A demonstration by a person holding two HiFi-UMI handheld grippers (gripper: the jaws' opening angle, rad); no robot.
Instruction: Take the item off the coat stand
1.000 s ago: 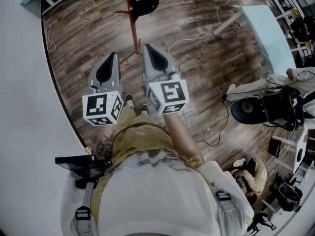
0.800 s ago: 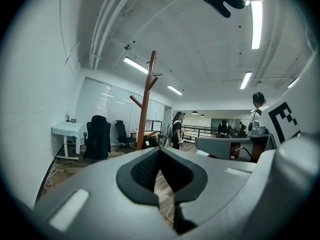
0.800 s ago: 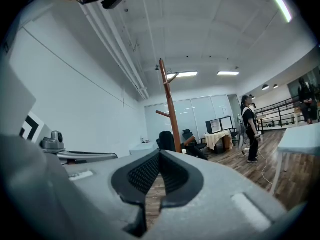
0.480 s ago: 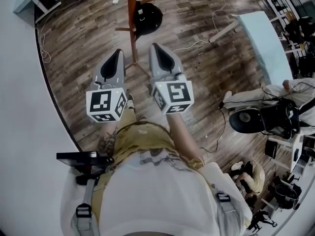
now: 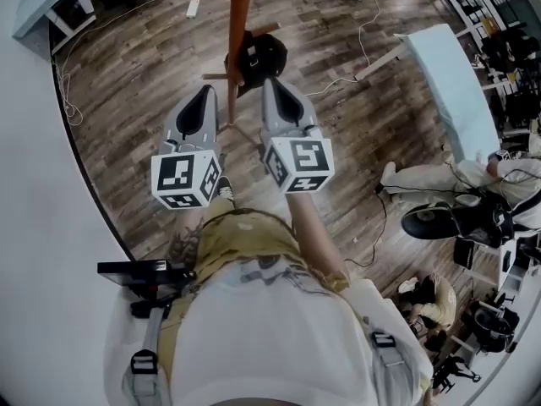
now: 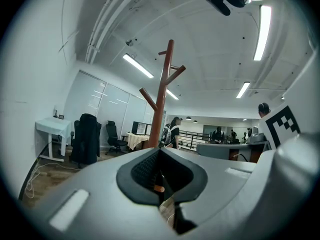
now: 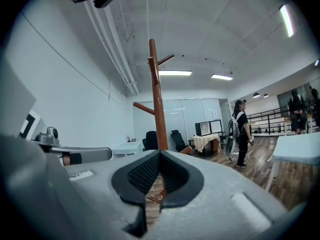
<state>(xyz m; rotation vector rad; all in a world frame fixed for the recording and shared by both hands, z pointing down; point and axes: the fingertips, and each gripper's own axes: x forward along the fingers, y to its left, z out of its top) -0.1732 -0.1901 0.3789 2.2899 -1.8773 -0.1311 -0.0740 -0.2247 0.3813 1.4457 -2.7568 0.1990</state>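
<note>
Side by side and level, the left gripper (image 5: 204, 98) and the right gripper (image 5: 274, 88) are both clenched on nothing, the coat stand (image 5: 239, 24) rising just beyond and between their tips, its black item (image 5: 265, 57) hanging just ahead of the right one.

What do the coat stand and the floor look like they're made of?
Coat stand: probably wood, with a reddish-brown, smooth, slightly glossy finish and angled branch-like pegs. Floor: wood-look planks with streaky grey-brown grain; whether it is real wood or laminate can't be told.
</note>
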